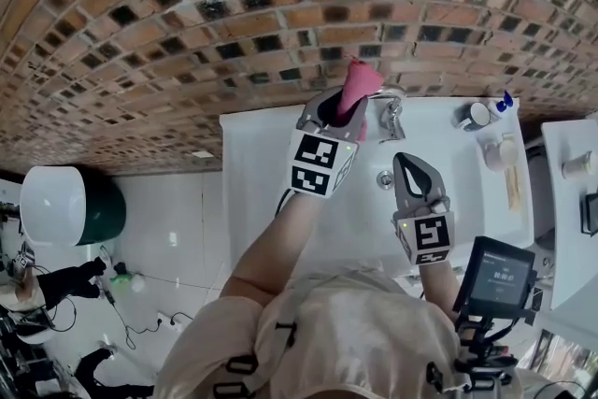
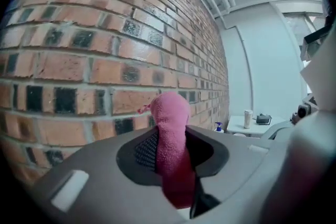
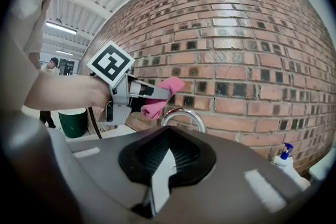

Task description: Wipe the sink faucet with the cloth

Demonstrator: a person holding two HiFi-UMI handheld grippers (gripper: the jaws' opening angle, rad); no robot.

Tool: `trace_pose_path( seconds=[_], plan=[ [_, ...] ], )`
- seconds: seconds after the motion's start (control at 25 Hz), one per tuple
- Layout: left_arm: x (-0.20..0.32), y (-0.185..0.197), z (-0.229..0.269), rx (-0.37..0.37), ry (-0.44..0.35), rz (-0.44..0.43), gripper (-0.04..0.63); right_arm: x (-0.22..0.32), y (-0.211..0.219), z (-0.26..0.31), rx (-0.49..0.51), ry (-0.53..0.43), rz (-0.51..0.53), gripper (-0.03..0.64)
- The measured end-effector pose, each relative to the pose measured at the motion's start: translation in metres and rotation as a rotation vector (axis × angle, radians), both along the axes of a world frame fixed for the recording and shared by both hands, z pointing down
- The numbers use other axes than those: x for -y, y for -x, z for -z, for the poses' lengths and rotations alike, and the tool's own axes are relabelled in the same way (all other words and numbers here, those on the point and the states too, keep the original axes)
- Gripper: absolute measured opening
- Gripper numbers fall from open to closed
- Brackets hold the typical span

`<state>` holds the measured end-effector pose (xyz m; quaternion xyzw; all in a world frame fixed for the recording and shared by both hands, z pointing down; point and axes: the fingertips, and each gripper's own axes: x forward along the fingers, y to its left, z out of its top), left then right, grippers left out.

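My left gripper (image 1: 341, 112) is shut on a pink cloth (image 1: 360, 87), which sticks out past its fingertips toward the brick wall. The cloth hangs just left of and above the chrome faucet (image 1: 391, 112) at the back of the white sink (image 1: 280, 163). The left gripper view shows the cloth (image 2: 170, 134) bunched upright between the jaws. In the right gripper view the left gripper (image 3: 152, 93) holds the cloth (image 3: 161, 96) just above the faucet's arched spout (image 3: 184, 115); whether they touch I cannot tell. My right gripper (image 1: 405, 162) hangs over the basin near the drain, shut and holding nothing.
The brick wall (image 1: 234, 5) rises right behind the sink. A blue-pump soap bottle (image 1: 503, 103) and a cup (image 1: 475, 115) stand on the sink's right corner. A white side table (image 1: 570, 201) stands to the right, a green bin (image 1: 70, 206) on the floor to the left.
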<state>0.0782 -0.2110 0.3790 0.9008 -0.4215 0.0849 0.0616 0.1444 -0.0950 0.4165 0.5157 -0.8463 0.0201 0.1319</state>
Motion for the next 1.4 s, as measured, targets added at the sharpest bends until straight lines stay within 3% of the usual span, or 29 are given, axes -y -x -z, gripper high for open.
trace_pose_path(
  seconds=[0.2, 0.44, 0.68, 0.76, 0.92, 1.04, 1.12, 1.24, 1.4],
  plan=[
    [0.006, -0.031, -0.024, 0.056, 0.054, -0.056, 0.109, -0.006, -0.017, -0.001, 0.014, 0.014, -0.042, -0.015],
    [0.008, 0.004, -0.052, 0.036, 0.103, 0.018, 0.111, 0.0, -0.02, -0.011, 0.031, 0.045, -0.059, -0.015],
    [0.0, 0.032, -0.1, -0.017, 0.275, 0.073, 0.109, 0.008, 0.005, -0.015, 0.051, 0.058, -0.012, -0.015],
    [-0.004, 0.037, -0.106, -0.049, 0.299, 0.081, 0.109, 0.008, 0.013, -0.017, 0.053, 0.064, 0.001, -0.015],
    [-0.008, 0.019, -0.067, -0.149, 0.221, 0.041, 0.109, 0.006, 0.014, -0.017, 0.05, 0.066, 0.005, -0.015],
    [-0.005, -0.01, -0.03, -0.092, 0.106, -0.012, 0.109, 0.003, 0.007, -0.017, 0.05, 0.067, -0.012, -0.015],
    [-0.005, -0.031, -0.018, -0.068, 0.073, -0.046, 0.11, -0.001, 0.0, -0.019, 0.049, 0.074, -0.028, -0.015],
    [-0.009, -0.061, -0.023, -0.079, 0.11, -0.101, 0.11, -0.007, -0.014, -0.025, 0.05, 0.088, -0.057, -0.015],
    [-0.003, -0.079, -0.046, -0.114, 0.191, -0.102, 0.109, -0.009, -0.034, -0.029, 0.052, 0.1, -0.098, -0.015]
  ],
)
